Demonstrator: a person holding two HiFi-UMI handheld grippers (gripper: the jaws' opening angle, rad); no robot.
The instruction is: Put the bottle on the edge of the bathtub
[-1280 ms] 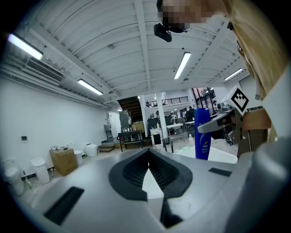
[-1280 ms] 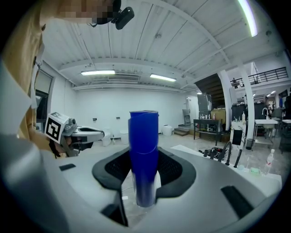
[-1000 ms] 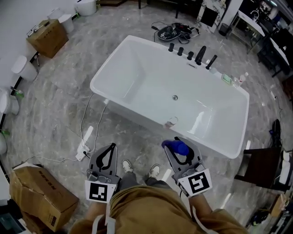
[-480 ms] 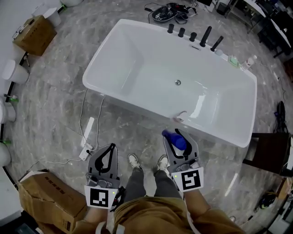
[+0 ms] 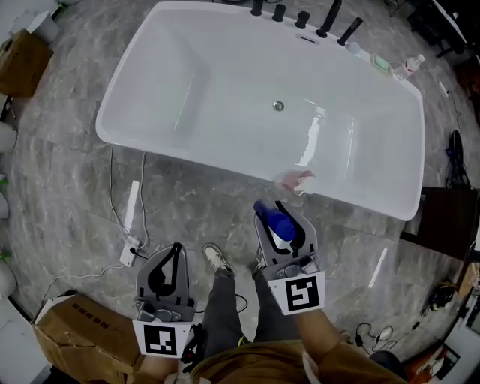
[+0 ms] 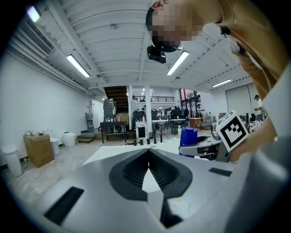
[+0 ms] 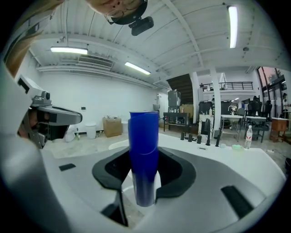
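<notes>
While the right hand-held gripper [image 5: 280, 219] clamps the blue bottle [image 7: 143, 150] upright between part-spread jaws, just short of the white bathtub's [image 5: 225, 90] near rim, the left hand-held gripper [image 6: 148, 152] is pinched closed on nothing. Black faucet fittings [image 5: 302, 19] line the far rim. A power strip [image 5: 131, 217] and cardboard box [image 5: 75, 337] sit on the floor at left.

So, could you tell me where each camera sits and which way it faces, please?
Head view: on the head, looking steeply down at the tub; left gripper, right gripper and legs show.
Left gripper view: on that gripper, looking along its shut jaws over the tub; a sleeve shows above.
Right gripper view: on that gripper, looking along jaws shut on the bottle, toward the taps.
Shared: each gripper view shows the tub and the other gripper.
</notes>
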